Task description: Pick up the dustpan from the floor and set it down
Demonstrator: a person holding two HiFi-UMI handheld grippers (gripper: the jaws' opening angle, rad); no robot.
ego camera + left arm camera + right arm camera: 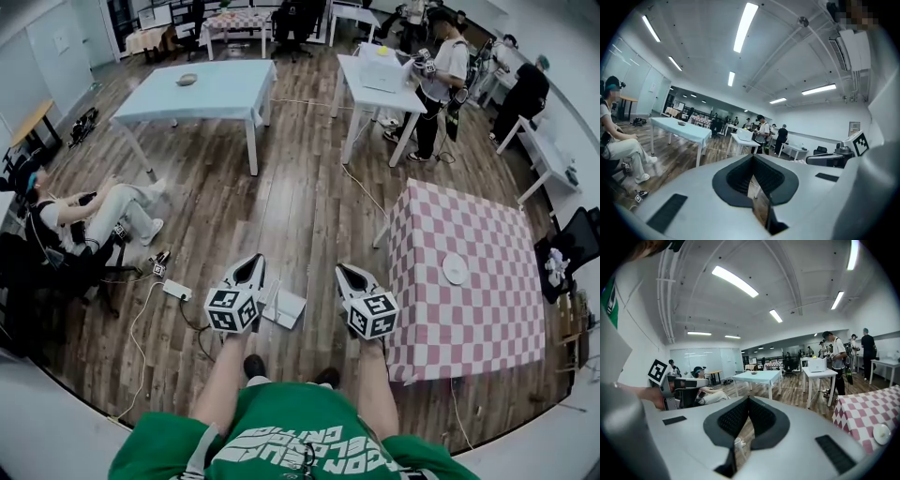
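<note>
The white dustpan (285,308) lies flat on the wooden floor, in front of my feet and between the two grippers in the head view. My left gripper (251,269) is raised above the floor just left of it, with its jaws closed together and nothing in them. In the left gripper view, the left gripper (753,157) points out across the room. My right gripper (348,274) hovers just right of the dustpan, its pads also meeting at the tip. The right gripper (749,399) holds nothing. A small white piece (737,443) shows low behind its pads; I cannot tell what it is.
A pink checked table (487,309) with a white plate (456,268) stands close on the right. A power strip (176,290) and cables lie on the floor at the left, near a seated person (103,211). A light blue table (202,89) and a white table (370,75) stand farther off.
</note>
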